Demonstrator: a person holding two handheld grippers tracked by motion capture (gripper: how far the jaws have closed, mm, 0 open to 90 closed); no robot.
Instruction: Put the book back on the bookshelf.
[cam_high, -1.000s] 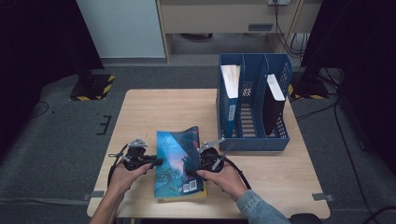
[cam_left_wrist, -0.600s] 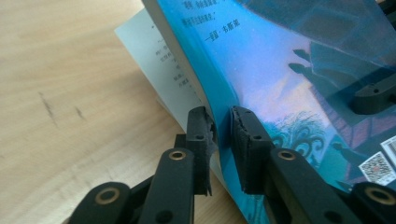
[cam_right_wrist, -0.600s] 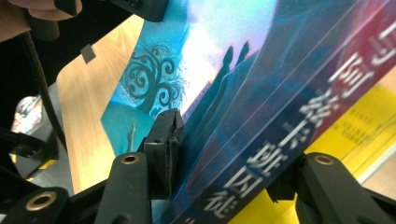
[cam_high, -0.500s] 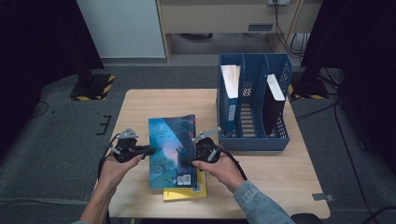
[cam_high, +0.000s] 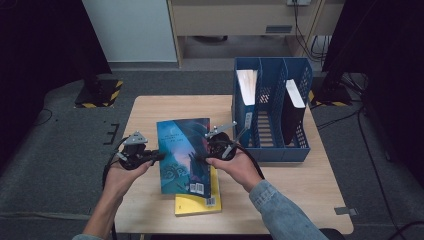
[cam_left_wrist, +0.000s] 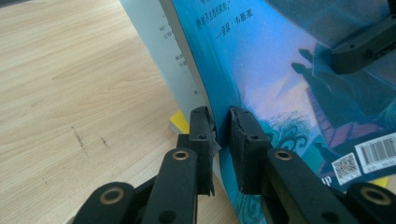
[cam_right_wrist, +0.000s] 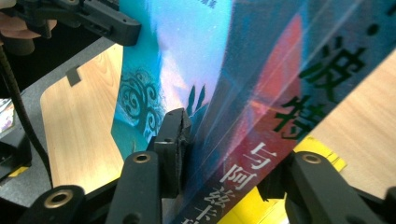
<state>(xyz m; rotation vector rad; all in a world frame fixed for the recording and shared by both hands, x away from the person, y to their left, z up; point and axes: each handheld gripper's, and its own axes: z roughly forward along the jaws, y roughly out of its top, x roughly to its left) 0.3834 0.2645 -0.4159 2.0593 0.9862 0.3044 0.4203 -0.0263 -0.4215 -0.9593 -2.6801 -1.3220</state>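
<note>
1. The left gripper (cam_high: 159, 156), at lower left of the high view, is clamped on the left edge of the blue glossy paperback book (cam_high: 184, 155)
2. The right gripper (cam_high: 200, 159) has just been closing; its jaws pinch the book's spine edge
3. The book is raised at centre frame, above a yellow paperback book (cam_high: 197, 202) lying on the wooden table (cam_high: 295, 190)

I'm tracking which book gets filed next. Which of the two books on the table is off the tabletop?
The blue book, held up by the left tongs and right tongs; the yellow book lies flat beneath it.
</note>
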